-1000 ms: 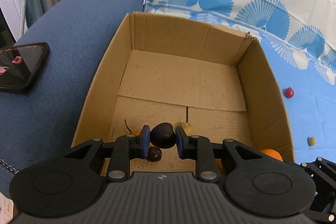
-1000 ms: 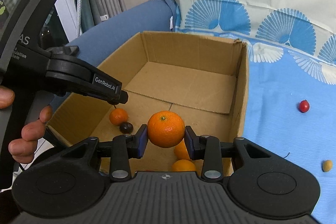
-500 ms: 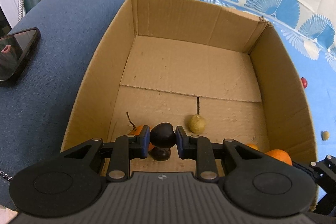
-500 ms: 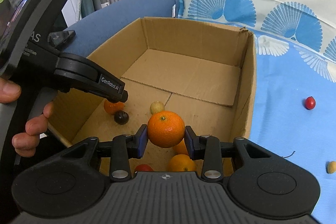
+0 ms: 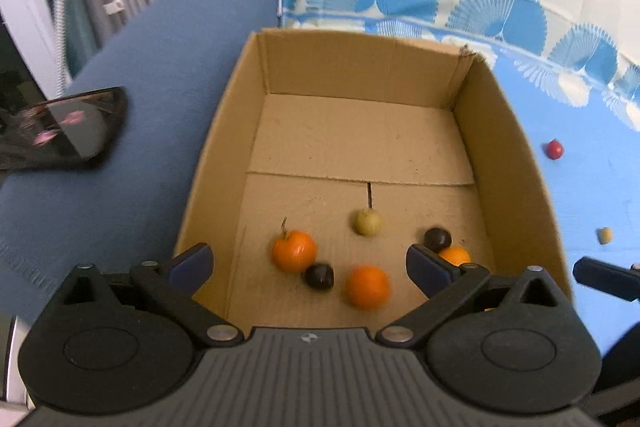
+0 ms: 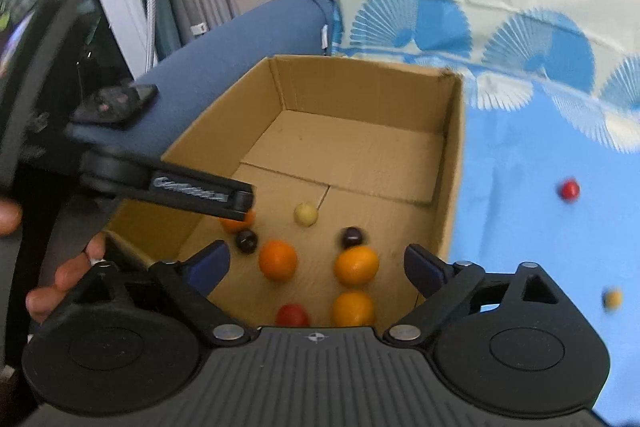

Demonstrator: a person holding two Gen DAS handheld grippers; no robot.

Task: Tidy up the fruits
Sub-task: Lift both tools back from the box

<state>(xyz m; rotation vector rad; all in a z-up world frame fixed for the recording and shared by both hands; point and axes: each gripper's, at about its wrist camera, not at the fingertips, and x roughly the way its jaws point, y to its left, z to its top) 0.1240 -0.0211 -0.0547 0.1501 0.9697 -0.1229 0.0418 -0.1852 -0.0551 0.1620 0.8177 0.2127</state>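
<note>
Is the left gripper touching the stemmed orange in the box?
Apart. In the left wrist view the left gripper is opening, its fingers either side of the stemmed orange with cardboard showing between.

An open cardboard box [image 5: 224, 163] sits upright, its flaps forming a creased floor. On that floor, towards the near end, lie several loose fruits. An orange with a short stem [image 5: 294, 251] rests at the left, a dark plum [image 5: 319, 275] touching or just beside it. A second orange [image 5: 367, 286] lies near the plum, blurred. A pale yellow-green fruit [image 5: 365, 222] sits alone by the floor seam. Another dark plum [image 5: 437, 238] lies at the right, beside a third orange [image 6: 356, 265]. In the right wrist view, a fourth orange [image 6: 353, 308] and a red fruit [image 6: 292, 315] lie nearest. Outside the box, on the blue cloth, lie a small red fruit [image 5: 554, 149] and a small yellowish fruit [image 5: 605, 235], well apart.
</note>
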